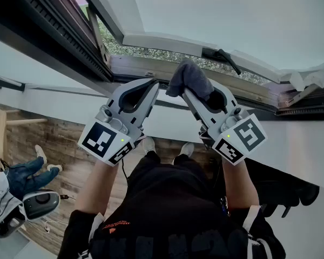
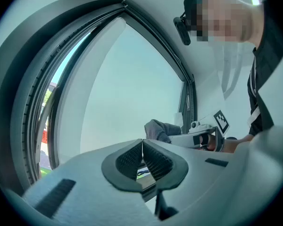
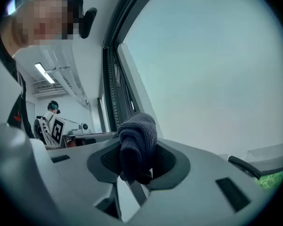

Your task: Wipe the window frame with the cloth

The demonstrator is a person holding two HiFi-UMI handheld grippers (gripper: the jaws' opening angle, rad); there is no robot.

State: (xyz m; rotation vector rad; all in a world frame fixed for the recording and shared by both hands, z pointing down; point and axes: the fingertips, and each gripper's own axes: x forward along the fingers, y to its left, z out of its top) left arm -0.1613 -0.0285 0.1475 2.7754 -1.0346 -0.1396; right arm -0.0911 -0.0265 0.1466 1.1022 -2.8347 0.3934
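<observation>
cloth (image 1: 188, 79): bunched, long axis along your jaws, tip toward window frame (image 1: 151, 68)
your right gripper (image 1: 198, 92): clamped on cloth
your left gripper (image 1: 151, 86): clenched, empty

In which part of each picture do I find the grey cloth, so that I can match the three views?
Head view: grey cloth at upper centre, clamped in the right gripper.
Left gripper view: right of centre, beyond the shut left gripper.
Right gripper view: centre, between the jaws.
Shared landmark: the dark window frame.
</observation>
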